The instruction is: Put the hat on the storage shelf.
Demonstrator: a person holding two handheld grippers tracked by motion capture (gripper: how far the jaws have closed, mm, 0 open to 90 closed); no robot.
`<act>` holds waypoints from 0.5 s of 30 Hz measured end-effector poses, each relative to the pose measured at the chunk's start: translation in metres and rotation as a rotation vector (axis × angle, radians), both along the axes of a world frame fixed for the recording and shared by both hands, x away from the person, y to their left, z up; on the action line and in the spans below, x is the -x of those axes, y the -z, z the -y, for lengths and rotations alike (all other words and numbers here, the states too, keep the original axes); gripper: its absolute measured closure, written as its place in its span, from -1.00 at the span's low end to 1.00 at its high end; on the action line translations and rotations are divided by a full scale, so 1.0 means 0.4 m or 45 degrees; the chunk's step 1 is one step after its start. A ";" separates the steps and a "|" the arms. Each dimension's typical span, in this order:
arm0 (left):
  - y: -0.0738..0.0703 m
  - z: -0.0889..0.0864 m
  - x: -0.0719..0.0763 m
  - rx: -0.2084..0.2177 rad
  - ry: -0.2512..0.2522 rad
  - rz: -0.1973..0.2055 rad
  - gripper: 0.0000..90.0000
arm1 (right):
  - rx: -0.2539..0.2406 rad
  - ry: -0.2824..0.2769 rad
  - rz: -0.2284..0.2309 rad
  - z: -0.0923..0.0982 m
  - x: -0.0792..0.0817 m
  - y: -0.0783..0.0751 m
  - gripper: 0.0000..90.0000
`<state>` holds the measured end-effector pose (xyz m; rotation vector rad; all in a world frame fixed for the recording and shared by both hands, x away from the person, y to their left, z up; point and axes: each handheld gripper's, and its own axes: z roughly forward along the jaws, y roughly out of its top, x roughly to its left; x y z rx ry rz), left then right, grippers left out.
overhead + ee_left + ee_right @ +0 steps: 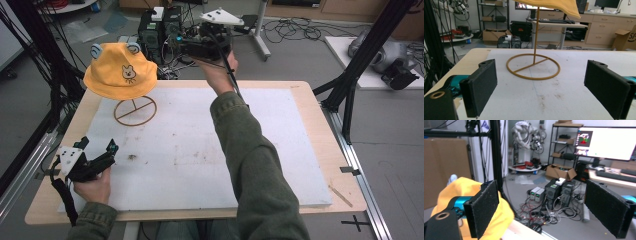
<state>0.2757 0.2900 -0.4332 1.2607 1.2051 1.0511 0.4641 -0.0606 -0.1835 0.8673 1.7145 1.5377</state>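
While both grippers are held with nothing between their jaws, the scene is laid out as follows.

Hat: a yellow hat (120, 70) with a small animal face and two grey ears is perched on top of a stand (135, 111) at the far left of the table (300, 90); its brim is seen from below at the top of the left gripper view (554, 5), and its yellow cloth is seen behind the left jaw in the right gripper view (461, 190).

Stand: a thin upright rod is fixed to a flat ring base with a crossbar; the base is set on the white mat (200, 150).

Left gripper: the left gripper (98, 148) is held low over the near left corner of the mat, with its jaws spread wide and pointed towards the stand base (533, 66), well apart from it.

Right gripper: the right gripper (176, 44) is raised beyond the far edge of the table, just to the right of the hat and near its brim; its jaws are spread wide, and contact with the hat cannot be told.

Mat: a few dark marks are scattered on its surface.

Beyond the table: computer towers (556, 188) and tangled cables are seen on the floor.
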 end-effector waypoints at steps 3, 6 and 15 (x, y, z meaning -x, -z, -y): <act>0.003 0.002 -0.005 -0.015 0.007 -0.016 -0.74 | -0.008 0.046 0.021 0.061 0.023 0.013 -0.74; 0.001 0.005 -0.003 -0.024 0.008 -0.014 -0.74 | -0.015 0.090 0.024 0.126 0.049 0.028 -0.74; -0.003 0.011 -0.004 -0.034 0.004 -0.006 -0.74 | -0.041 0.218 0.081 0.284 0.129 0.027 -0.75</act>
